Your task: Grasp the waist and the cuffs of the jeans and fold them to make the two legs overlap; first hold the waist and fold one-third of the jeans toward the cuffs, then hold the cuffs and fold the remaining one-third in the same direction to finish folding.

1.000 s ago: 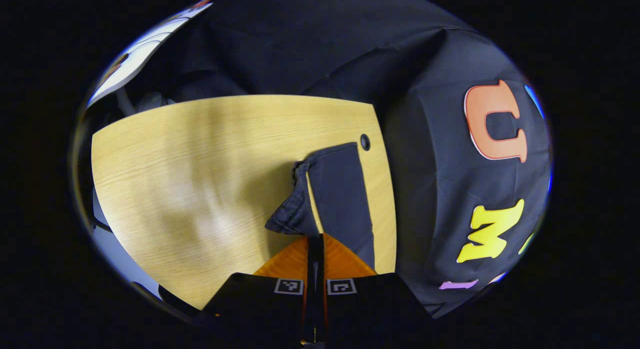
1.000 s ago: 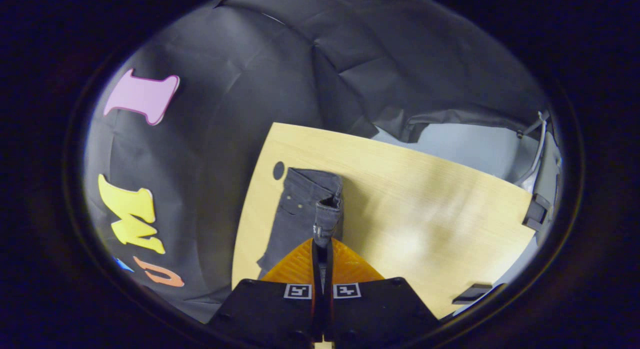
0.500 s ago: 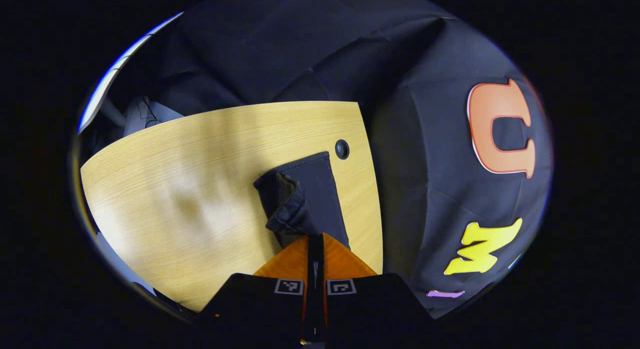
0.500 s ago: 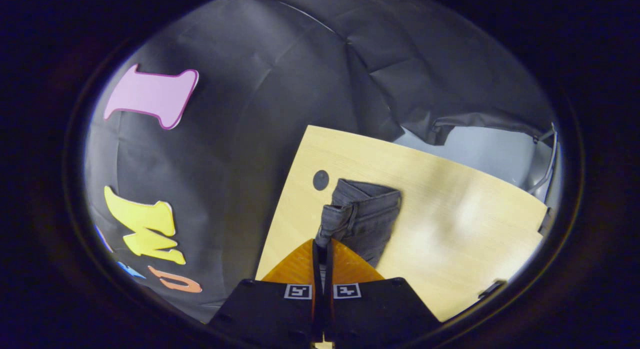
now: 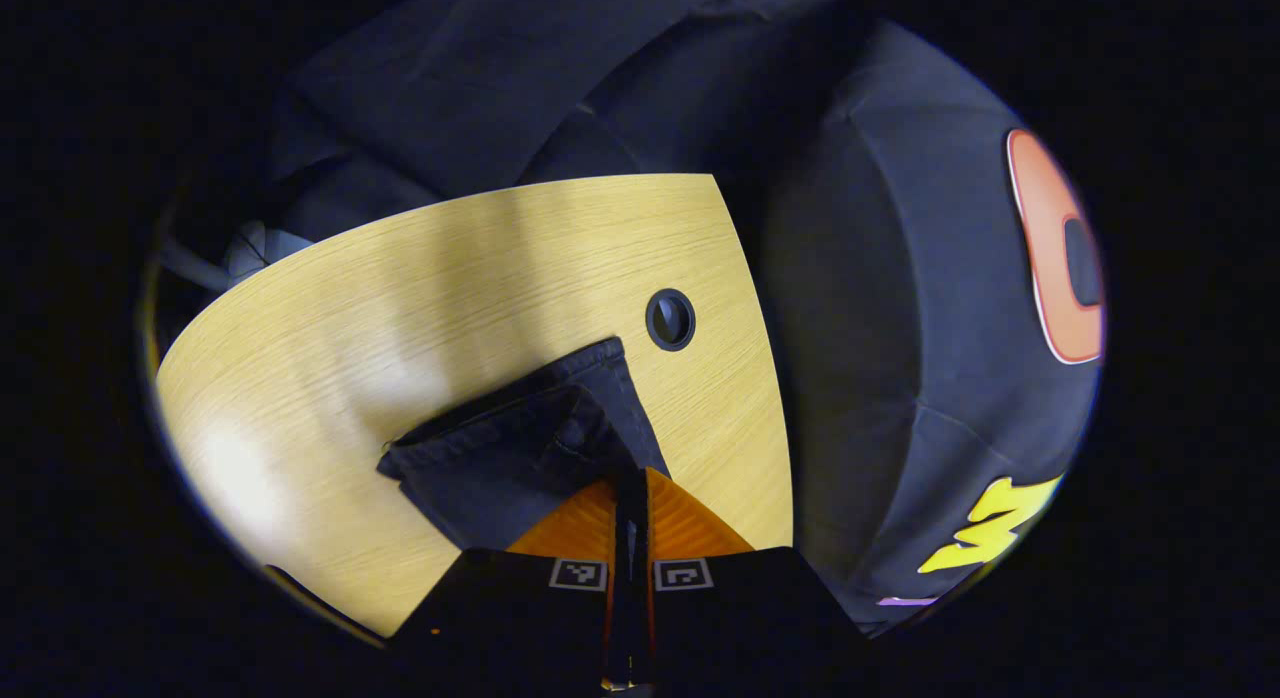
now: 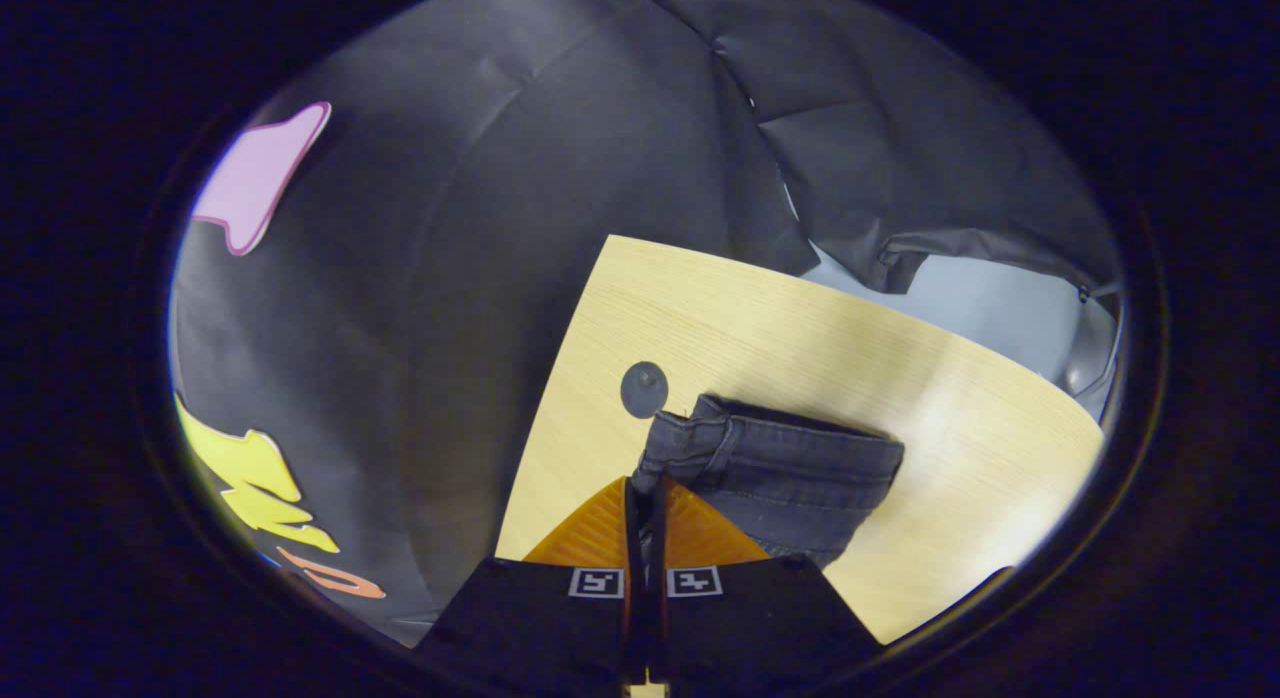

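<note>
The booth's black cloth wall closes in a pale wooden table [image 5: 420,278] with a round cable hole [image 5: 670,319]. Nearest you, the left gripper [image 5: 630,478] is clamped on a corner of the dark jeans [image 5: 520,448]; the right gripper [image 6: 642,488] is likewise pinched on a seamed edge. Beyond the fingers the jeans lie as a compact stacked bundle near the hole. By my reading, the last third is being laid over; release and smoothing remain. Both grippers sit low and pitched down over the table.
</note>
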The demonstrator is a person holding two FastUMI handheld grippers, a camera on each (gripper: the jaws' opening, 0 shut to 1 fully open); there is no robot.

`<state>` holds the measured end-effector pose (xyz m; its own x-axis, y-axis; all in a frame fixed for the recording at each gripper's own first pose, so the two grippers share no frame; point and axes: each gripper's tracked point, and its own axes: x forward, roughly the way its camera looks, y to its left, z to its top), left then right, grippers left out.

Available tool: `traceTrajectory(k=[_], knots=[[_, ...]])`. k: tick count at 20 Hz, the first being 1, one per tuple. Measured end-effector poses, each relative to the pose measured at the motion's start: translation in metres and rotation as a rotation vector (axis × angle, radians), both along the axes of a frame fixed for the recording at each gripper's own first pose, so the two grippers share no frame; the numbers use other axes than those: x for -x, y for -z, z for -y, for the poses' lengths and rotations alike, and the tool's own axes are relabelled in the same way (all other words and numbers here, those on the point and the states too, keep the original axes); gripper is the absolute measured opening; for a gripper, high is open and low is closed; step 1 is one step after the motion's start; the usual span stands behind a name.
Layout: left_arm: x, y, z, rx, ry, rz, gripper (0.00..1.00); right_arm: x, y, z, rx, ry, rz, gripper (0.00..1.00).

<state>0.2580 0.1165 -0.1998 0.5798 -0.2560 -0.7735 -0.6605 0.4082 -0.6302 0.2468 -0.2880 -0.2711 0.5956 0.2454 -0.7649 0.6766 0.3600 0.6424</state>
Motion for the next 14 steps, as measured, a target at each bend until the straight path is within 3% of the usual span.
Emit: traceTrajectory(k=[7,8,11,13,14], knots=[[-0.012,0.047,0.002,-0.054,0.044,-0.088,0.06,-0.024,0.051,-0.002,-0.017,0.025,-0.037,0.0],[-0.01,0.047,0.003,-0.058,0.054,-0.098,0.16,-0.028,0.051,-0.003,-0.017,0.023,-0.032,0.08],[-0.011,0.043,0.012,-0.082,0.105,-0.104,0.4,-0.025,0.043,-0.003,0.015,-0.003,-0.013,0.16],[-0.012,0.03,0.015,-0.117,0.129,-0.094,0.72,-0.022,0.029,0.001,0.049,-0.022,0.021,0.41],[-0.012,0.02,0.018,-0.132,0.144,-0.083,0.99,-0.017,0.018,0.001,0.062,-0.038,0.034,0.45]])
